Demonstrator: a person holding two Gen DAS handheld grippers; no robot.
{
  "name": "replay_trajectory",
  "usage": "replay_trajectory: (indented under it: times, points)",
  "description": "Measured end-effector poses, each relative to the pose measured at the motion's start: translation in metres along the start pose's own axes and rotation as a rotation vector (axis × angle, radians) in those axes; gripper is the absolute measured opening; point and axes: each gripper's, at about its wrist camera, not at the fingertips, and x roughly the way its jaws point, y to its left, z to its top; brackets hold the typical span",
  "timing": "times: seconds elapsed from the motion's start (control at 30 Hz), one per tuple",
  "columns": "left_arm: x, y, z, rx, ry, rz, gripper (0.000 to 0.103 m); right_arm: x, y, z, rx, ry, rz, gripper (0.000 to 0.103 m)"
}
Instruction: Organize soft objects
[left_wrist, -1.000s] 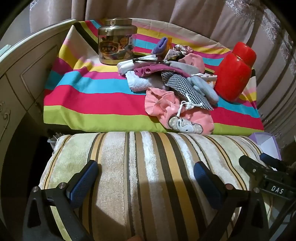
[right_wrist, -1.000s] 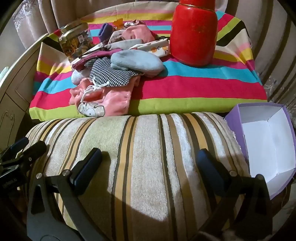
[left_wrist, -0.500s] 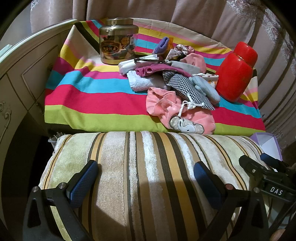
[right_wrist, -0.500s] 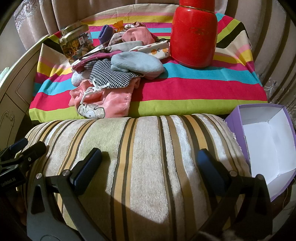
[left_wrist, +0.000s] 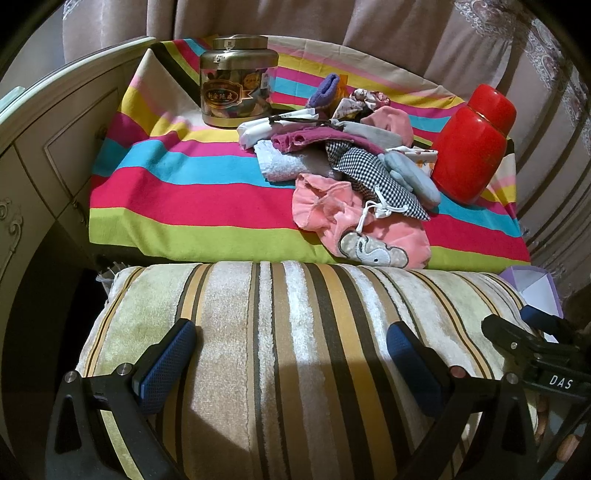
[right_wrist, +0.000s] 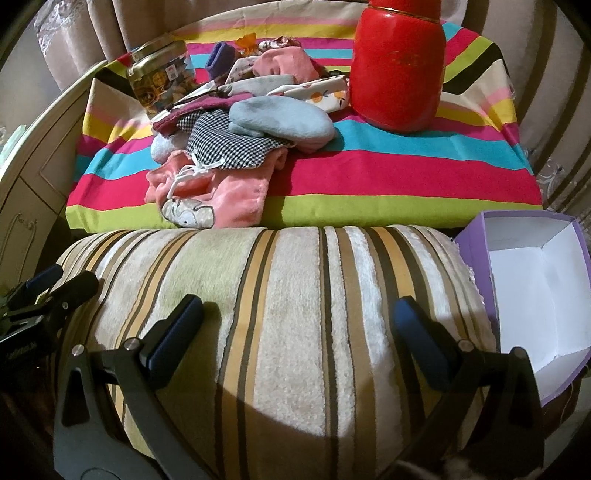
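Both grippers sit low over the striped cushion (left_wrist: 295, 350), and nothing is picked up yet. The left gripper (left_wrist: 291, 363) has its fingers spread wide and empty, and so does the right gripper (right_wrist: 295, 332). In the left view the right tool pokes in at four o'clock.

The soft things are up at twelve to one o'clock from the left gripper: a pile of clothes (left_wrist: 343, 162) on the bright striped cloth (left_wrist: 184, 192), with a pink garment (left_wrist: 354, 229) hanging nearest the cushion's edge and a checked pouch (left_wrist: 373, 177) on top of it. A gold tin (left_wrist: 238, 85) stands at eleven o'clock, a red jar (left_wrist: 469, 147) at two.

From the right gripper, the open purple box (right_wrist: 532, 280) sits at three o'clock, empty.

This looks like the approach stage, before the first grasp. Next, I'd say, a reach forward over the cushion to pinch one loose garment, likely the pink one, without snagging that white drawstring (left_wrist: 369, 218).
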Motion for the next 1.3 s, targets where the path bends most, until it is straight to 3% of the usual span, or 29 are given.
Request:
replay_trajectory:
  times: [1.3]
  points:
    - [0.0004, -0.0009, 0.0003, -0.001, 0.001, 0.001, 0.103, 0.003, 0.0011, 0.0005, -0.017, -0.027, 0.006, 0.103]
